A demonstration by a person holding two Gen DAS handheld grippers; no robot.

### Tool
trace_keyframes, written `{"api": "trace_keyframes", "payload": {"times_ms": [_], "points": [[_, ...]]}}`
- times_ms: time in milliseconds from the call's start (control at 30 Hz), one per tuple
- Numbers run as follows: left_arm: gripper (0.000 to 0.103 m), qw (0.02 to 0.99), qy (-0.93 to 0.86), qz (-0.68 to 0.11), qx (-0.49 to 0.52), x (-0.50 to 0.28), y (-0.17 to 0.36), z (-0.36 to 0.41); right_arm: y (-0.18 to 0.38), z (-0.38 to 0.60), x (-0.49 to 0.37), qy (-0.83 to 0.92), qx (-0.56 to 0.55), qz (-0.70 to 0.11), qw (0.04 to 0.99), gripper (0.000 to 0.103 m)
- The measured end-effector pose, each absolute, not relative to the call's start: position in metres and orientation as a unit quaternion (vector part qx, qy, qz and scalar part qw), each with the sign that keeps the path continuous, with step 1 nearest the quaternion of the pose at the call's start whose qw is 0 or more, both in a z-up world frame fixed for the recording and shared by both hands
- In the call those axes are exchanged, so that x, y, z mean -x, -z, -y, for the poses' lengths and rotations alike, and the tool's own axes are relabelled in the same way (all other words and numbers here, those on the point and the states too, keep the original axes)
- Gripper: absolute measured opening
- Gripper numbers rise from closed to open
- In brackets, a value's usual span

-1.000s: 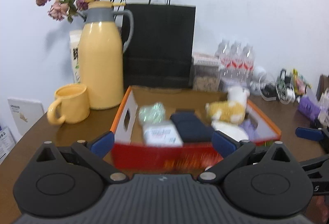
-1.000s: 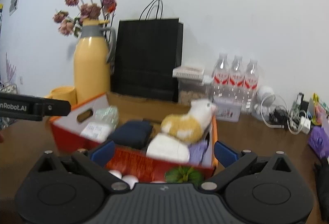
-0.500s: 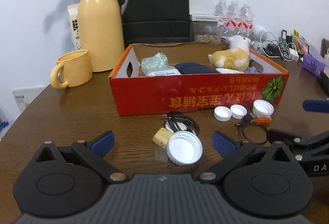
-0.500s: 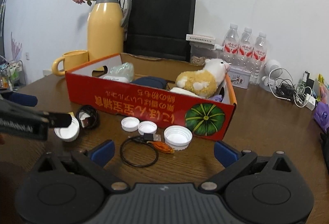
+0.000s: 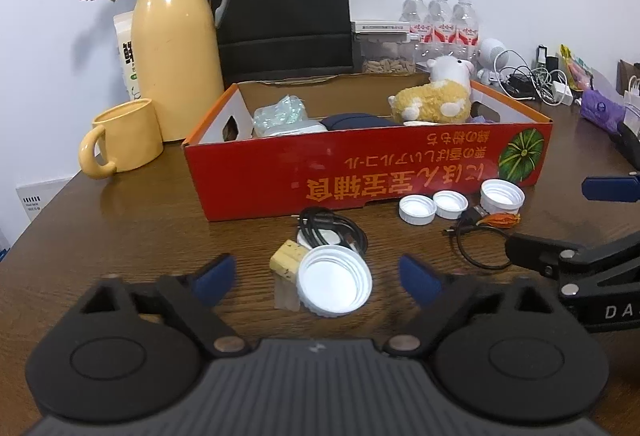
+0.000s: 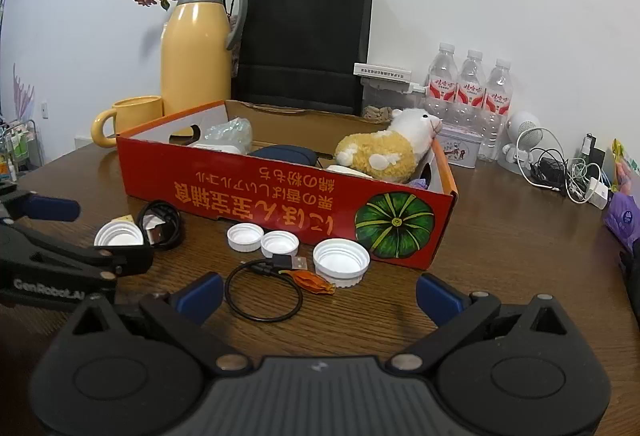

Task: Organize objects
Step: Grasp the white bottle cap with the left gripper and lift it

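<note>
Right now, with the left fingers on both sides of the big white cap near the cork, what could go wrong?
1. The left gripper has just been closing around the big white cap without pressing it yet; the cork touches the cap and may be pushed or pinched too.
2. The coiled black cable lies just behind and could snag.
3. The right gripper hangs close by, so the two may collide.
</note>
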State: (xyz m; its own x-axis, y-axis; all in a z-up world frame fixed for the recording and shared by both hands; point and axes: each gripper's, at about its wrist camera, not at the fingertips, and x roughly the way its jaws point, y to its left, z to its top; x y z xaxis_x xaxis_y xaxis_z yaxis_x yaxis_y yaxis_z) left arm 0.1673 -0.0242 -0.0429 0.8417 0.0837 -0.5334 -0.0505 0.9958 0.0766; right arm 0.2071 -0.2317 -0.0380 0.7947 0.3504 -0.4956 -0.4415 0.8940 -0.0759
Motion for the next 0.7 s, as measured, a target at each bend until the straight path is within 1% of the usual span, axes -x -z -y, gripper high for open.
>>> {"api": "trace_keyframes", "payload": {"times_ms": [33,100,267,567,600,700], "points": [[0.041,0.959,-0.033,-0.280,-0.030,-0.167,0.043,0.025,0.038,0.231,-0.207,-0.210,0.094,-0.242,0.943,0.103],[0.041,0.960,-0.022,-0.280,-0.022,-0.166,0.043,0.024,0.038,0.231,-0.208,-0.209,0.094,-0.244,0.942,0.103],[0.041,0.968,-0.014,-0.250,-0.012,-0.157,0.038,0.021,0.038,0.232,-0.209,-0.209,0.093,-0.246,0.942,0.103],[0.041,0.970,-0.028,-0.238,0.028,-0.156,0.032,0.004,0.038,0.230,-0.208,-0.211,0.095,-0.240,0.943,0.102],[0.041,0.971,-0.031,-0.237,0.030,-0.156,0.031,0.002,0.038,0.230,-0.207,-0.213,0.096,-0.237,0.943,0.101],[0.041,0.971,-0.039,-0.234,0.038,-0.158,0.029,-0.005,0.037,0.226,-0.203,-0.227,0.106,-0.227,0.941,0.091]]}}
